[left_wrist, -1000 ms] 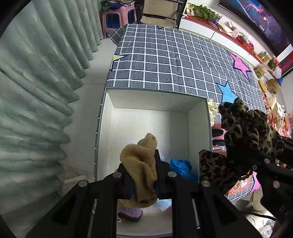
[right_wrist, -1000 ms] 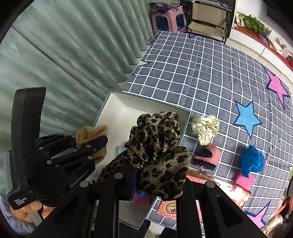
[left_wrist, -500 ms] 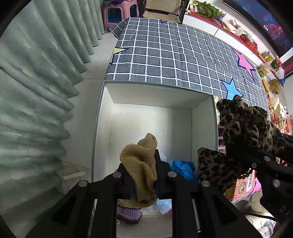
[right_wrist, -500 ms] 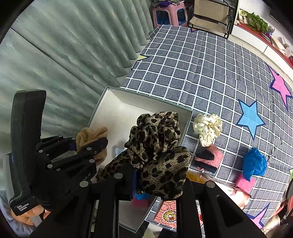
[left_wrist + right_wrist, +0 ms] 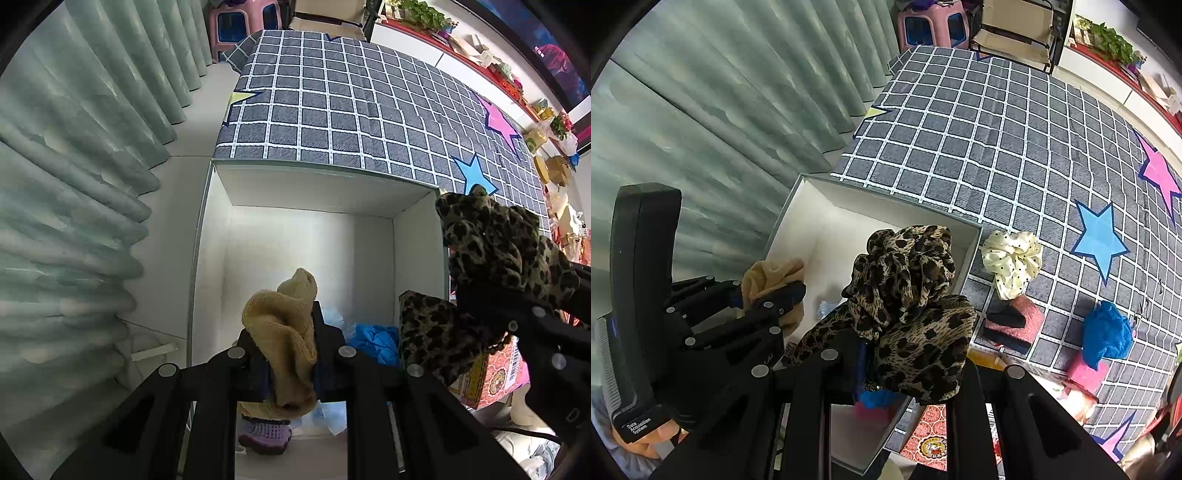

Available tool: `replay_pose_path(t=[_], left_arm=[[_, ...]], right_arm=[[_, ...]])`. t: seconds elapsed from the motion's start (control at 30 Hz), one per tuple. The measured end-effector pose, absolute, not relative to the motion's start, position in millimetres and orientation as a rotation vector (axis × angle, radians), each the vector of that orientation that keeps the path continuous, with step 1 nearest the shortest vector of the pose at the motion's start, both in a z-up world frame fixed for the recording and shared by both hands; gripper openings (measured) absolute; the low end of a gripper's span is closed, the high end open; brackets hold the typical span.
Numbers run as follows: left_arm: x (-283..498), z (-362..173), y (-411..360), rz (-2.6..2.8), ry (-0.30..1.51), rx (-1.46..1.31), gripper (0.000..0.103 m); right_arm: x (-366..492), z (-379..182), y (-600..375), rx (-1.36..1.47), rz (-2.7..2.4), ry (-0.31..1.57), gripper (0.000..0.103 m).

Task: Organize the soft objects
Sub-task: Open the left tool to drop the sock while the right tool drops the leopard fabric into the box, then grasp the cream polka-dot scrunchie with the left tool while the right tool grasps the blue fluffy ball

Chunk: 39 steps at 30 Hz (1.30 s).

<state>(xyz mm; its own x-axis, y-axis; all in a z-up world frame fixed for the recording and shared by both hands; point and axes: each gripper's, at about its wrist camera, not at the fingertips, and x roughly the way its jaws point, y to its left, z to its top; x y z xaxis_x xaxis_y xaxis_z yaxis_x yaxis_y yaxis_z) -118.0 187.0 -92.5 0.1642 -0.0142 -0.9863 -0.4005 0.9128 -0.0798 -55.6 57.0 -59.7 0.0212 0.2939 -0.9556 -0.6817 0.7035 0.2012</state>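
My left gripper (image 5: 286, 332) is shut on a tan knitted cloth (image 5: 284, 332) and points straight down over the open white box (image 5: 218, 258). In the right wrist view the left gripper (image 5: 768, 295) and its tan cloth (image 5: 772, 273) hang above the box's near left part. My right gripper (image 5: 886, 354) is shut on a leopard-print scrunchie (image 5: 908, 291) beside the left one, over the box's right wall (image 5: 971, 251). The left wrist view shows the leopard scrunchie (image 5: 491, 240) bunched at the right.
Inside the box lie a blue cloth (image 5: 373, 339) and a purple knitted piece (image 5: 264, 434). On the checked star mat (image 5: 997, 129) are a cream dotted scrunchie (image 5: 1012, 262), a red and black piece (image 5: 1012, 321) and a blue bundle (image 5: 1108, 332). Green curtains (image 5: 74, 184) hang left.
Both grippers keep their holds. The two views have drifted only slightly over the box; nothing was let go or picked up.
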Motion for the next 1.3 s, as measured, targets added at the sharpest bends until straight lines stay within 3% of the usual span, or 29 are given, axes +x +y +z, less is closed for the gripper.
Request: replay_pose_path(t=[0.43, 0.5, 0.6, 0.67, 0.7, 0.73, 0.83, 0.87, 1.07, 1.3], left_arm=[[-115.4, -97.6, 184.5, 0.271, 1.394, -0.341, 0.021], [-115.1, -98.5, 183.7, 0.276, 1.392, -0.331, 0.024], [-115.1, -101.3, 183.2, 0.264, 1.395, -0.335, 0.039], [-115.0, -103.2, 182.6, 0.254, 1.401, -0.346, 0.073], [-114.7, -103.7, 182.5, 0.254, 1.4, -0.353, 0.083], [-114.8, -103.7, 182.5, 0.252, 1.395, -0.364, 0.092], [-113.1, -102.5, 181.1, 0.245, 1.386, -0.381, 0.096], [-111.7, -100.6, 180.7, 0.253, 1.379, -0.383, 0.102], [-94.4, -73.7, 174.5, 0.208, 1.307, -0.44, 0.103], [-31.4, -53.3, 122.5, 0.092, 1.334, -0.35, 0.103]], right_arm=[[-50.8, -68.4, 59.0, -0.359, 0.769, 1.367, 0.019], [-49.8, -70.3, 60.2, -0.36, 0.769, 1.371, 0.019], [-47.6, -73.0, 59.9, -0.344, 0.776, 1.38, 0.022], [-45.2, -74.9, 58.4, -0.326, 0.792, 1.398, 0.046], [-43.9, -74.8, 57.0, -0.32, 0.787, 1.398, 0.08], [-42.1, -72.7, 54.2, -0.311, 0.778, 1.388, 0.093], [-33.9, -59.9, 38.8, -0.282, 0.752, 1.352, 0.093], [-28.6, -55.3, 29.7, -0.274, 0.734, 1.34, 0.093], [17.6, -52.4, -60.3, -0.181, 0.492, 1.315, 0.093], [61.9, -94.6, -157.6, -0.052, 0.236, 1.413, 0.093]])
